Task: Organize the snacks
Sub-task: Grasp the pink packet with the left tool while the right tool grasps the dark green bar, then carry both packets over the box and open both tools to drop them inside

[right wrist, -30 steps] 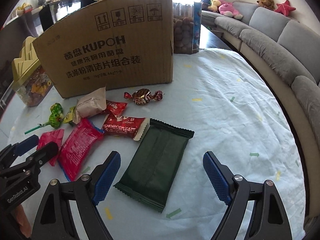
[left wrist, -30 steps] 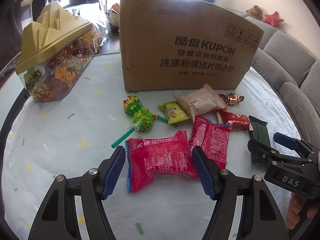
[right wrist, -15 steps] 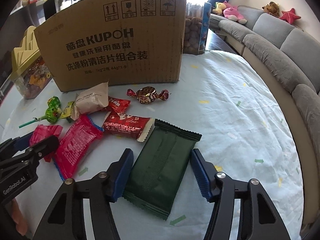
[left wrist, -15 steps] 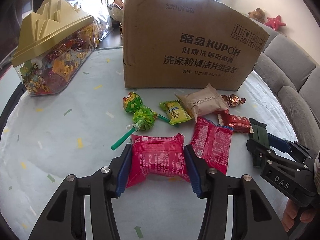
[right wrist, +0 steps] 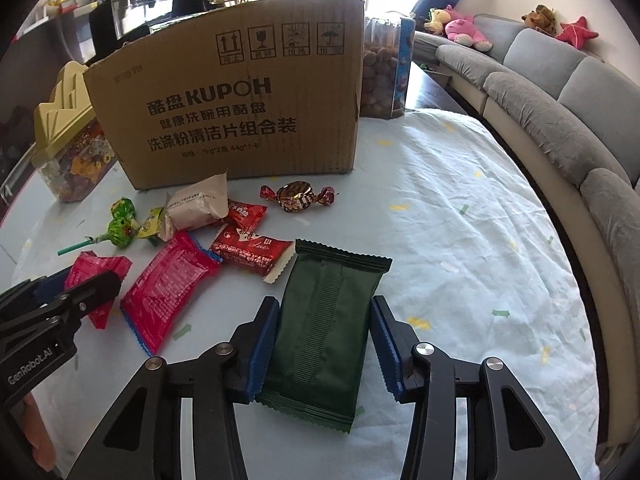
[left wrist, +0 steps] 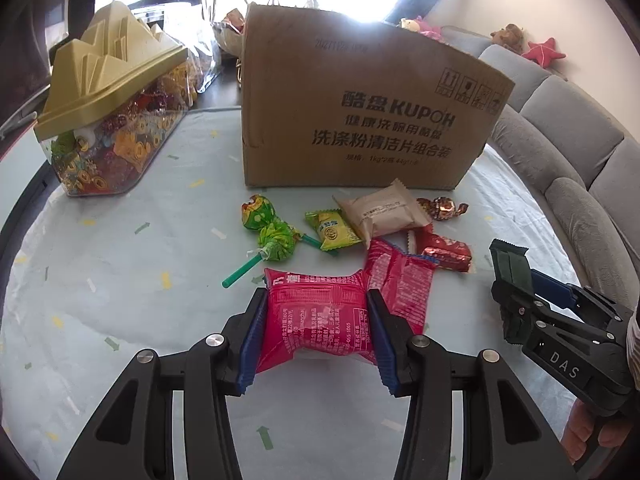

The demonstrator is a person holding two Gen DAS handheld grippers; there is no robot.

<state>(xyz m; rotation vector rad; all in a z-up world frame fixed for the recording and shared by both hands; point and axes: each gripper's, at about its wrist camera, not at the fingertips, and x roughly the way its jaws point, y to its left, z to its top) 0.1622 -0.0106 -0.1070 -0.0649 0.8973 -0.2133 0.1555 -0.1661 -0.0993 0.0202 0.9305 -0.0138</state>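
Note:
My left gripper (left wrist: 316,334) is shut on a pink-red snack packet (left wrist: 318,316), its blue pads pressing both sides. My right gripper (right wrist: 324,344) is shut on a dark green snack packet (right wrist: 324,320), which also shows in the left wrist view (left wrist: 508,268). Loose on the pale tablecloth lie a second pink-red packet (right wrist: 168,284), a red packet (right wrist: 252,250), a beige packet (right wrist: 198,206), a small yellow-green packet (left wrist: 330,232), two green lollipops (left wrist: 274,236) and a brown foil candy (right wrist: 298,196). A brown cardboard box (left wrist: 360,120) stands behind them.
A clear candy container with a gold lid (left wrist: 108,120) stands at the far left. A clear tub of brown snacks (right wrist: 384,76) stands behind the box on the right. A grey sofa (right wrist: 560,112) curves along the table's right side.
Both grippers closed from wide open: the left onto the pink-red packet, the right onto the dark green packet. Both views have drawn back a little from the box.

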